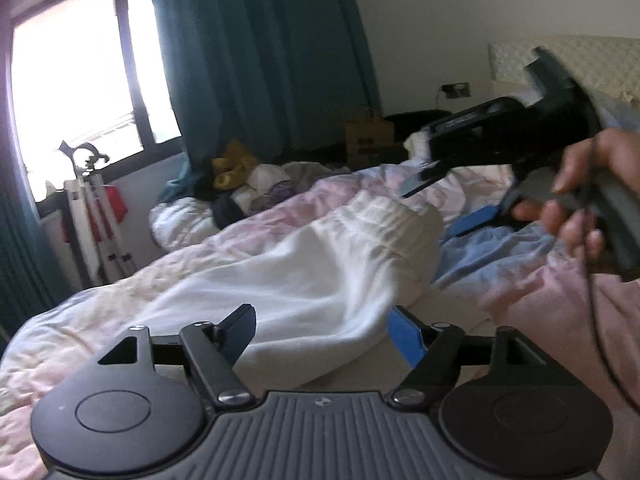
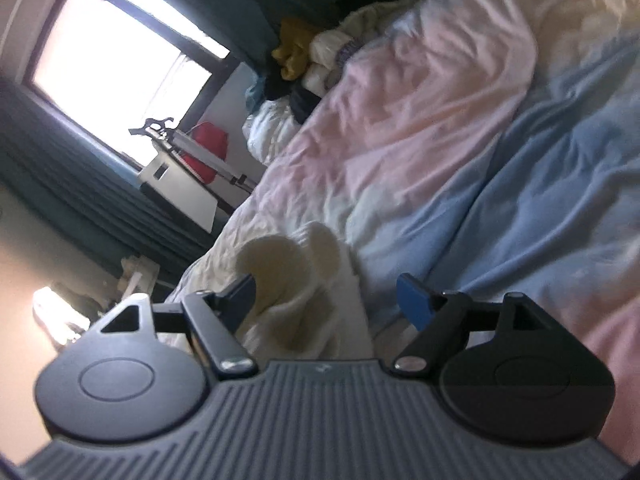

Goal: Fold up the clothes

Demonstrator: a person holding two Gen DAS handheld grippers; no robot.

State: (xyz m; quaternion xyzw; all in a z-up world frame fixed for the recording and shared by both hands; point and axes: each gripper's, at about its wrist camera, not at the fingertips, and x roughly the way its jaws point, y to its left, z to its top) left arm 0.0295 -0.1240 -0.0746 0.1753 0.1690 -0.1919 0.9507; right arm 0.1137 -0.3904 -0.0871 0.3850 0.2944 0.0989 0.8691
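White garment (image 1: 320, 264): soft, fleecy cloth, matt, ribbed at the waistband. Duvet (image 1: 552, 280) under it: thin crinkled cotton-like cloth, pink and blue. Left gripper (image 1: 324, 334): matt black plastic, ribbed grey housing, shiny metal screws, blue pads (image 1: 406, 338) smooth. Far curtain (image 1: 256, 52): heavy teal cloth. Bag (image 1: 369, 130): brown paper.

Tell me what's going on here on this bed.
A person is working on a white fleecy garment spread across a rumpled pink and blue quilt, with a handheld gripper in each hand. The left gripper is open, its fingers on either side of the garment's near end. The right gripper, held in the person's hand, is open over the gathered far end. Nothing looks gripped or folded yet.
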